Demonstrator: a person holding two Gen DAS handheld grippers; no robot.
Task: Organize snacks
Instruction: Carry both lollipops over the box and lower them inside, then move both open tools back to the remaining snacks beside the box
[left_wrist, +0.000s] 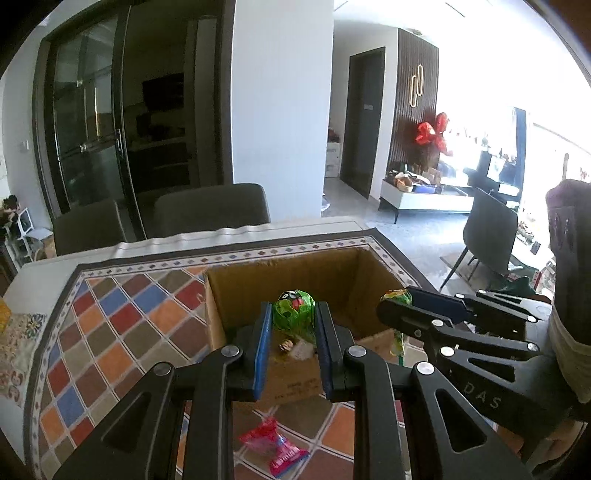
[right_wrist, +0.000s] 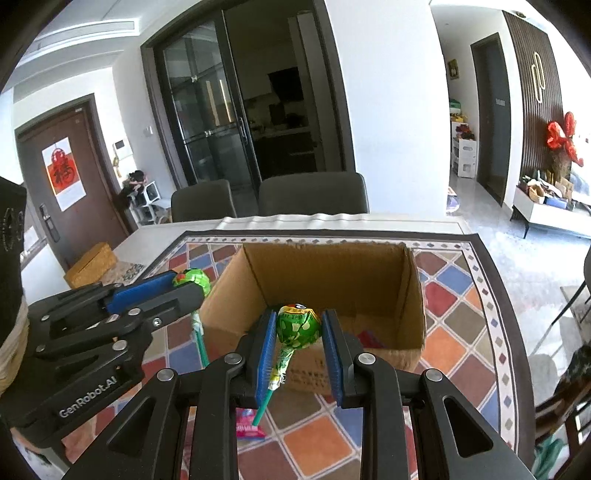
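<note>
Above one box (right_wrist: 332, 280): two lollipops (right_wrist: 297, 325) (one per tongs), perhaps one pink packet (left_wrist: 273, 448).

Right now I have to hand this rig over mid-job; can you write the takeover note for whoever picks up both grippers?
Left gripper: shut on a green-wrapped lollipop, held over the cardboard box.
Right gripper: shut on a second green lollipop, stick hanging down, at the near wall of the same box.
Box: open, on the patterned tablecloth; some wrapped items already lie at its bottom, including something red.
Done: both lollipops picked up.
Left: drop both lollipops in the box, then collect the red snack packet lying on the cloth in front of the box.
</note>
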